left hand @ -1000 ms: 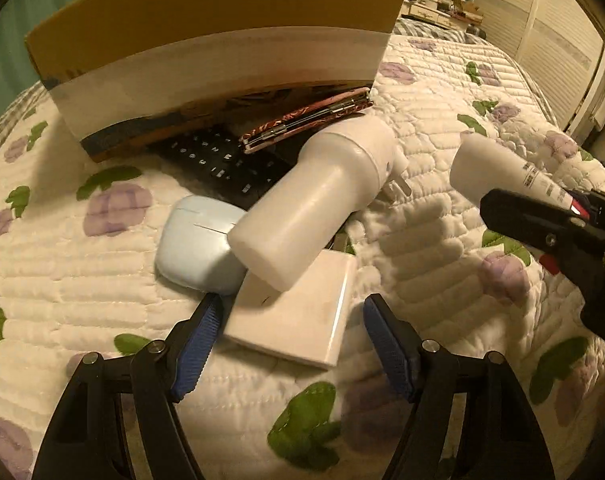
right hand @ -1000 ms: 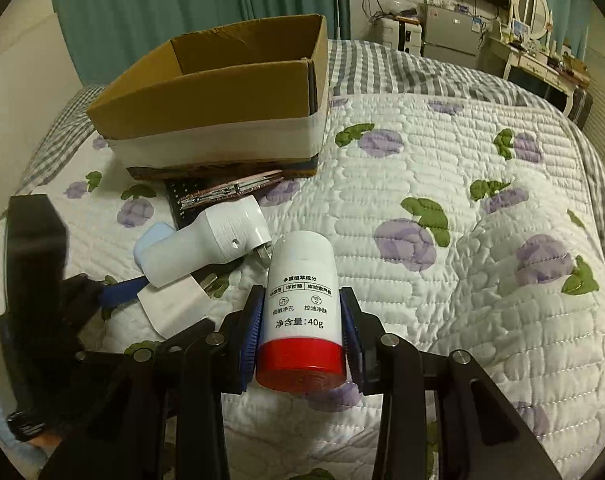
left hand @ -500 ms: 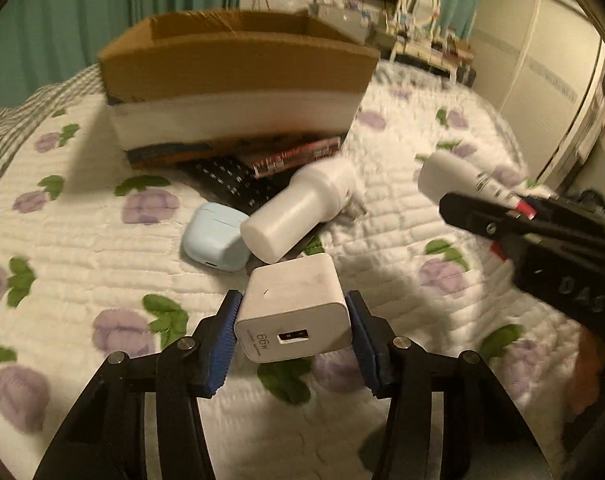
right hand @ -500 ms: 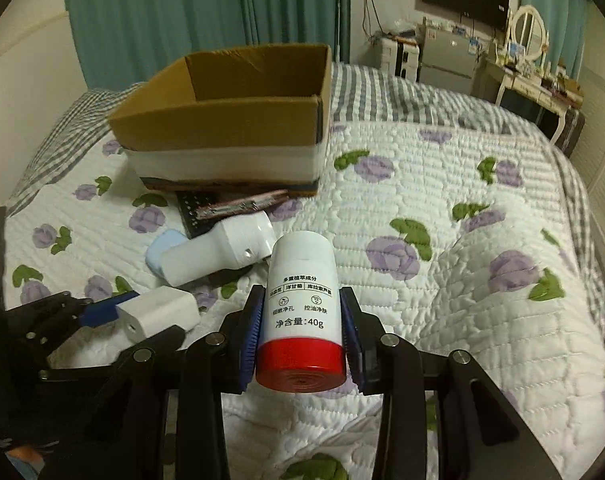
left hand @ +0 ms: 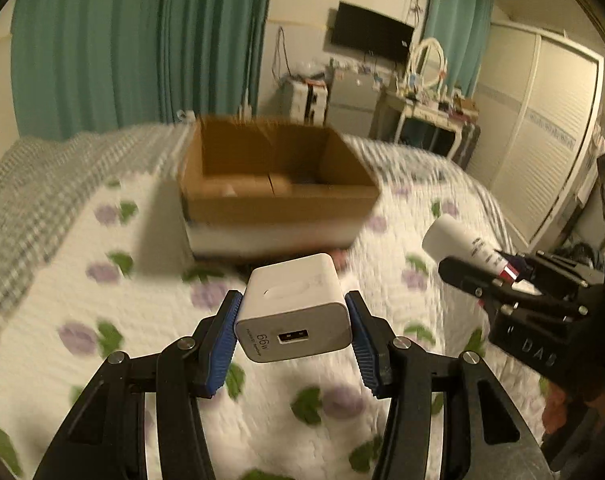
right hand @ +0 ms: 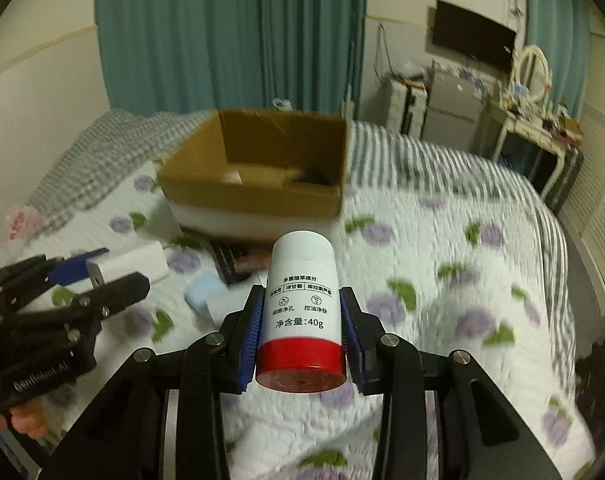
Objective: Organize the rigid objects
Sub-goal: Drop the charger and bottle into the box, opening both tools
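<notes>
Partly blurred cardboard box (left hand: 278,196), contents unclear, charger (left hand: 294,308) clamped

Left wrist view: raised above the floral quilt (left hand: 62,280), facing forward toward the open cardboard box (left hand: 278,208), with the right gripper (left hand: 482,276) at the right edge. Right wrist view: similar height, further right, same heading, left gripper (right hand: 102,276) at its left edge. Shared: box (right hand: 258,200), quilt (right hand: 442,248), teal curtains (left hand: 142,40), wall TV (right hand: 472,40).
</notes>
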Motion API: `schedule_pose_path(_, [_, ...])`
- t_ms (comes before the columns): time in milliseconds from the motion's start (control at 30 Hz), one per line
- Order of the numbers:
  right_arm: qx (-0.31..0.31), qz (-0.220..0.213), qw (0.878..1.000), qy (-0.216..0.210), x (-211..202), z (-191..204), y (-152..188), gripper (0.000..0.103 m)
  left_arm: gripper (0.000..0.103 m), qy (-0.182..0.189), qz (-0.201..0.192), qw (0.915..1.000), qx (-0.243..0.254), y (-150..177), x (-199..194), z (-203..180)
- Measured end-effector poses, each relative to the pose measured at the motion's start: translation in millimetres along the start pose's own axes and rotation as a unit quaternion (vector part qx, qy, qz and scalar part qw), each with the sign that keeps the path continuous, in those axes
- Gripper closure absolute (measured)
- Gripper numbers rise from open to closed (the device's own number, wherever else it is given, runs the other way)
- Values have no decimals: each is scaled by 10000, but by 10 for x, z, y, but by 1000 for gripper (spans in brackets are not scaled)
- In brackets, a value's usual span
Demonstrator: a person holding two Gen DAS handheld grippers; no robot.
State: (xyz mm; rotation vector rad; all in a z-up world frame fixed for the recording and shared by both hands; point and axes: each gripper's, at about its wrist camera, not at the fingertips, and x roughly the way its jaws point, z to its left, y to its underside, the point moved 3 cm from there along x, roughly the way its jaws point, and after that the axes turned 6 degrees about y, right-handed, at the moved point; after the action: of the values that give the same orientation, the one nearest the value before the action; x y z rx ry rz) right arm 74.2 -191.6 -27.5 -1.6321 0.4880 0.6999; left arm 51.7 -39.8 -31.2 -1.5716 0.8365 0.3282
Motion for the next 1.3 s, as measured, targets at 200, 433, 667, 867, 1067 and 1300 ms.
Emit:
schedule_pose_path(200, [-162, -437, 9988, -139, 84, 68, -636, 67, 51, -291, -383, 9987, 165, -659, 17, 161])
schedule_pose_path(433, [-235, -594, 9978, -184, 563, 59, -1223, 67, 51, -399, -444, 9978, 291, -1278, 558, 389])
schedule_pose_path(667, [-305, -450, 9984, -137, 1150, -18, -1342, 67, 51, -439, -252, 9980, 382, -1429, 1372, 591])
schedule_pose_path(867, [-360, -67, 9992, -168, 1512, -94, -1187, 67, 50, -476, -85, 9975, 514, -1353, 1736, 658])
schedule_pose_path(1067, [-291, -102, 9994, -158, 1482, -150, -1180, 67, 48, -443, 193, 9983, 329, -1307, 1774, 691])
schedule_pose_path(1300, [-272, -103, 9995, -130, 1440, -105, -1200, 67, 45, -453, -119, 9982, 369, -1335, 1503, 681])
